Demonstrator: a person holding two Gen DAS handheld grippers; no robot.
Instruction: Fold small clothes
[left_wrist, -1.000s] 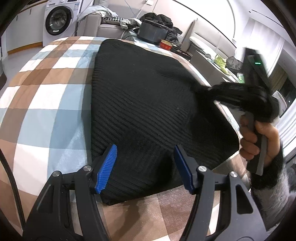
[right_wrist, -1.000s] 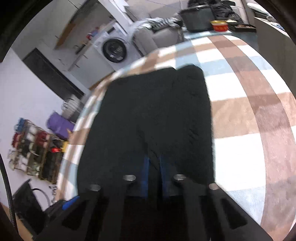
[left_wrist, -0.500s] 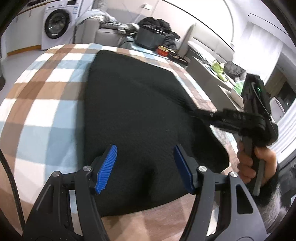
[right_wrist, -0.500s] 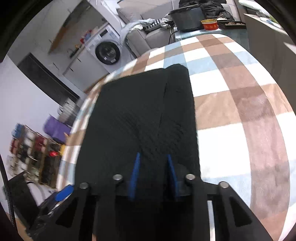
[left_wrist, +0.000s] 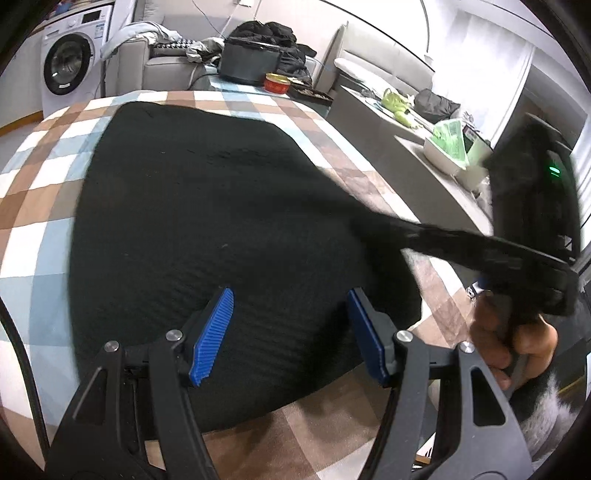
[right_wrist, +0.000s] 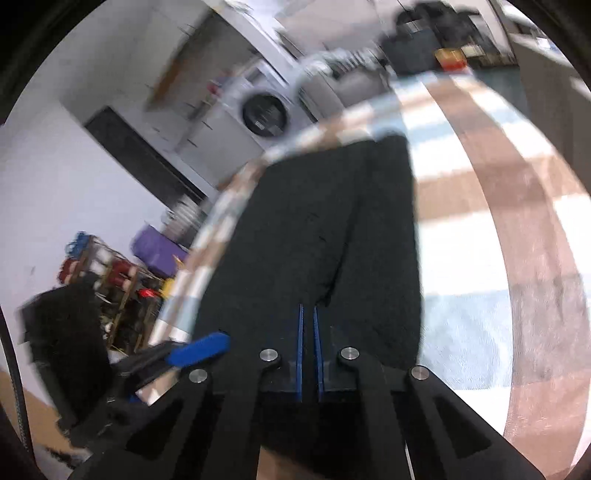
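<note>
1. Though the black knit garment (left_wrist: 207, 221) already lay spread over the checked blanket (left_wrist: 33, 206) on the desk, it did not yet look like a finished fold: it covered most of the middle of the surface, its near hem close to the near edge and its far end reaching toward the far side.
2. In the right wrist view a long lengthwise ridge ran down the garment, so one side panel seemed to have been laid over the rest; I judged that a first lengthwise fold was done or nearly done.
3. The right gripper (right_wrist: 309, 354) had its blue pads drawn almost together at the garment's near right edge; dark fabric sat at the narrow slit, and the cloth in the left wrist view stretched toward it, so it seemed to pinch that corner.
4. The left gripper (left_wrist: 290, 332) stood about half wide above the near hem, its pads apart with nothing between them, holding no cloth.
5. What remained, by my judgement, was carrying the pinched edge across, then a crosswise fold to make a compact bundle, and smoothing
</note>
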